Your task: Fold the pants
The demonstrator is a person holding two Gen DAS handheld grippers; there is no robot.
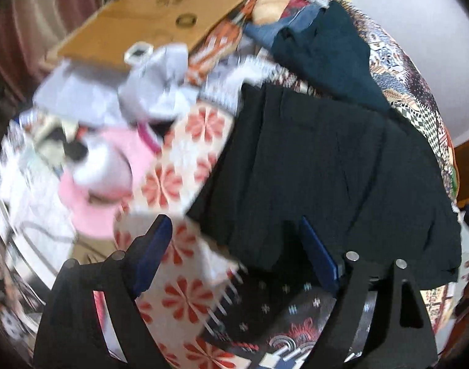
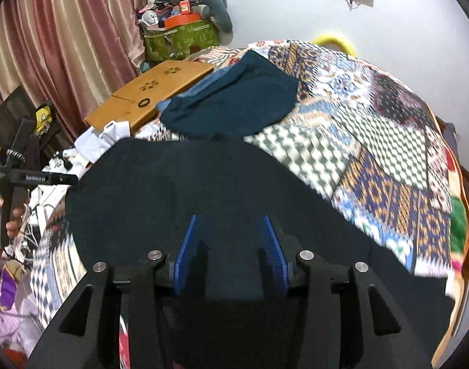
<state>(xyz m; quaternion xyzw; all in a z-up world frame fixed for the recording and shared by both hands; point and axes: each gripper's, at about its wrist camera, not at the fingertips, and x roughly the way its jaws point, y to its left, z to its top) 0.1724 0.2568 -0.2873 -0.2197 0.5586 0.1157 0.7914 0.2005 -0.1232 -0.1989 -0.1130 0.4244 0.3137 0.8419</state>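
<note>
— Pants (image 2: 203,190)?
— Spread on the patchwork bedspread (image 2: 372,129).
— Tools?
— Left tool (image 1: 234,230) fingers wide apart at the pants' edge; right tool (image 2: 231,224) apart above them, holding nothing.

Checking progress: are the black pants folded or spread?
Folded, apparently: the black pants lie as one compact flat panel on the quilt.

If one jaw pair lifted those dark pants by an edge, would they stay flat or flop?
The pants would probably flop: they lie limp, following the quilt beneath. They look like thin cloth, so likely light. Being spread wide, the unheld part would probably sag and drag.
</note>
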